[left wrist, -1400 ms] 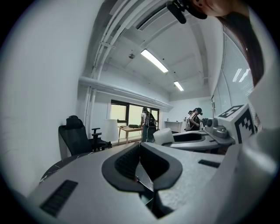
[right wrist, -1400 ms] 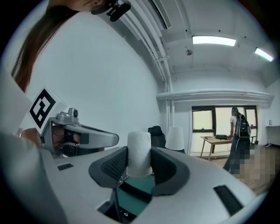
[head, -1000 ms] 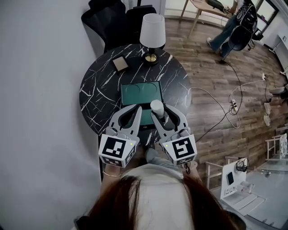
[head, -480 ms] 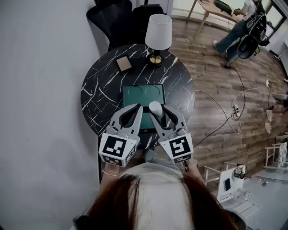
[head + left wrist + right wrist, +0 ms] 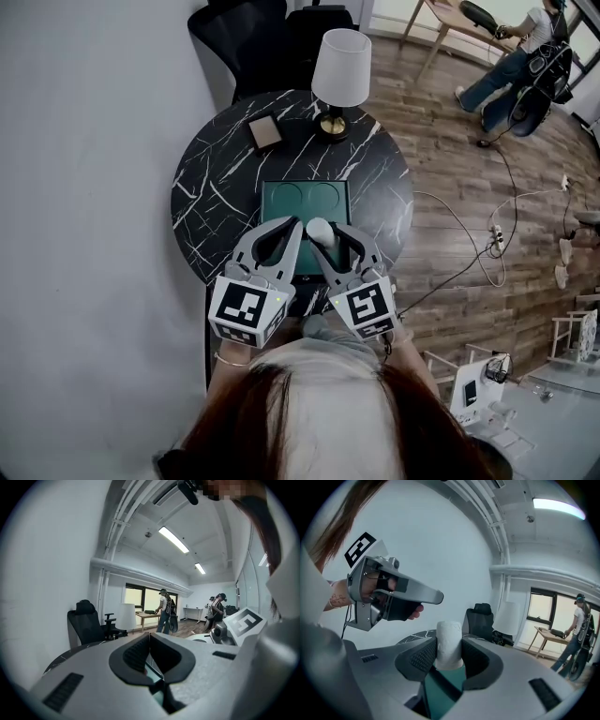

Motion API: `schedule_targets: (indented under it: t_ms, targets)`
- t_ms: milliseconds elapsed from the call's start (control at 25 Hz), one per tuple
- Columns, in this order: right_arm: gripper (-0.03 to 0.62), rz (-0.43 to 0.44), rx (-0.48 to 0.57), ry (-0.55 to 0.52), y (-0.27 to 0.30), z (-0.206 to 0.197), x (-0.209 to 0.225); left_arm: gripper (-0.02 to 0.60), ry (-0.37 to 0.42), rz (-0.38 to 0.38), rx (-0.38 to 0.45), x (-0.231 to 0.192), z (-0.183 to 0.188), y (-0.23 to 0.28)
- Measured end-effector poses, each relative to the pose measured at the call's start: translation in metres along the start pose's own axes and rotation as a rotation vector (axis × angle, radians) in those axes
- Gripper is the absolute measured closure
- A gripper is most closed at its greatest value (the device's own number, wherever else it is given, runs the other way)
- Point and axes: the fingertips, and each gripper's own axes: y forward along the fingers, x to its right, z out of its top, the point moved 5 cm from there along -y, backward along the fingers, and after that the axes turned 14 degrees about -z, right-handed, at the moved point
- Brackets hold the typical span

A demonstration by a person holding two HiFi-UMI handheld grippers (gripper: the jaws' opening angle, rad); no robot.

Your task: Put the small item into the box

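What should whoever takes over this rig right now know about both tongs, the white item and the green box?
Left tongs: shut and empty, beside the near left part of the green box.
Right tongs: shut on the white cylindrical item, held upright over the box's near edge. Contact with the box cannot be told.
Box: open on the round marble table, with nothing visible in its two round recesses.
Done: the item is gripped and at the box.
Left: lower it into the box, open the tongs, and draw back.
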Motion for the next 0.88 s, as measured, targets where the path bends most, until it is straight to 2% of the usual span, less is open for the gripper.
schedule_targets:
  t_ms: [880]
  targets:
    - [0.414,0.159,-0.136,-0.178,0.045,-0.048,-0.022,0.572,-0.027,0.02,-0.022,-0.025,-0.006,0.012]
